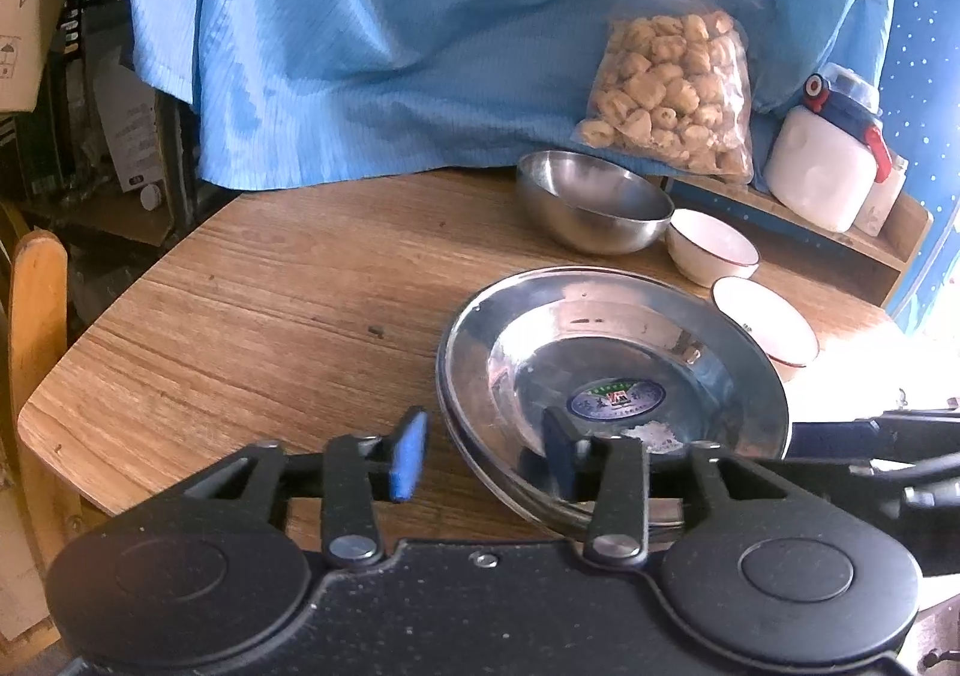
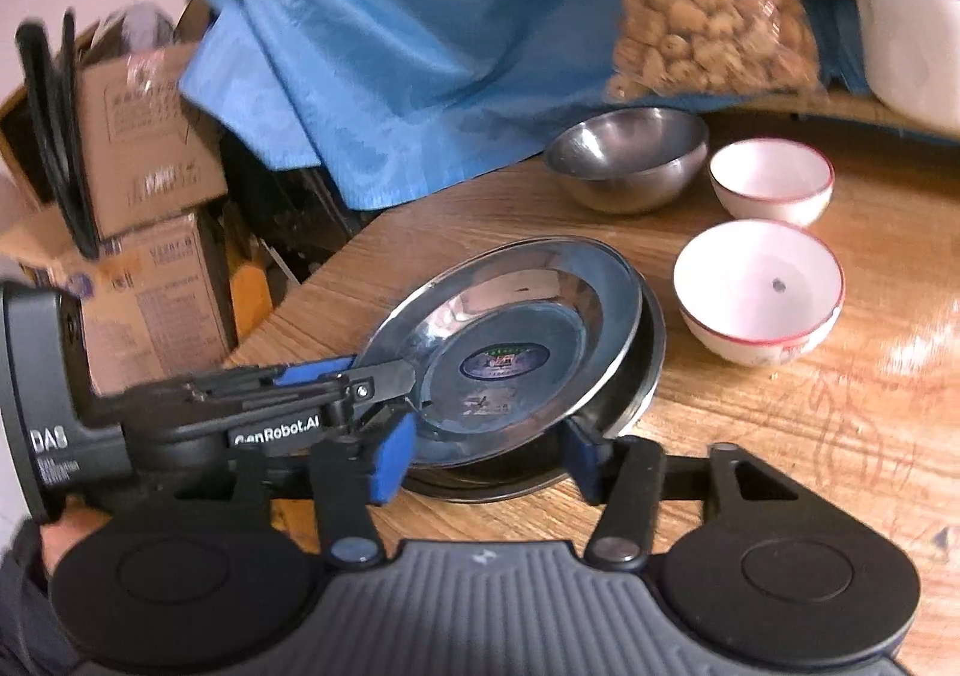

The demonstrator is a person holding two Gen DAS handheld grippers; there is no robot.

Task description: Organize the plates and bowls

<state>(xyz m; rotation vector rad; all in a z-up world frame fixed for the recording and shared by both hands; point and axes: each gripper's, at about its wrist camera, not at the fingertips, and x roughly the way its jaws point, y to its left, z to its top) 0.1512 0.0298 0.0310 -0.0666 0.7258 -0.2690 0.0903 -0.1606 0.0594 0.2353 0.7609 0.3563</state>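
Observation:
A steel plate (image 1: 612,358) with a blue sticker lies tilted on a second steel plate (image 2: 651,358) on the wooden table (image 1: 240,316). My left gripper (image 1: 486,457) is open, its jaws either side of the top plate's near-left rim; it shows in the right wrist view (image 2: 384,382) from the left. My right gripper (image 2: 489,457) is open, its fingers either side of the stack's near edge. A steel bowl (image 1: 594,202) (image 2: 627,156) and two white red-rimmed bowls (image 2: 771,181) (image 2: 759,289) stand behind and right of the plates.
A bag of puffed snacks (image 1: 669,93) leans on blue cloth (image 1: 390,33) at the back. A white jug with blue lid (image 1: 825,159) stands on a small shelf. Cardboard boxes (image 2: 150,184) and a yellow chair (image 1: 36,328) are off the table's left edge.

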